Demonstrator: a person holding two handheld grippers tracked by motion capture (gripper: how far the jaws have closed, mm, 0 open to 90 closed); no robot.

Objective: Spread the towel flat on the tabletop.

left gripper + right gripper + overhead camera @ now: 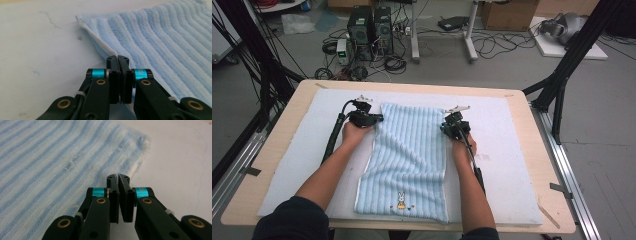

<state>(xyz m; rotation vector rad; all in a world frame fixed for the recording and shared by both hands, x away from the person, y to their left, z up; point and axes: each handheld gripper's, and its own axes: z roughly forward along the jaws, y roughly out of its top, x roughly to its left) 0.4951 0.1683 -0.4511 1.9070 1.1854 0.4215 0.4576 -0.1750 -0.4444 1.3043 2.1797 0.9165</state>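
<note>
Grippers (379, 118) on ribbed terry towel (409, 160)

White mat (512, 150) covers the wooden table (542, 220). Two computer towers (371, 30) and cables (497, 45) on the floor behind. Cardboard box (509, 14) far back.

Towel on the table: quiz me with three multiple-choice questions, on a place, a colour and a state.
1. On the towel, the bunny sits: A) at the near end B) at the far end C) mid-towel
2. Towel colour: A) red B) light blue C) green
3. Left gripper and right gripper jaws: A) both open B) both shut C) one open
Answers: A, bunny by the near hem; B, pale blue stripes; B, each pair meets at its tips.
</note>
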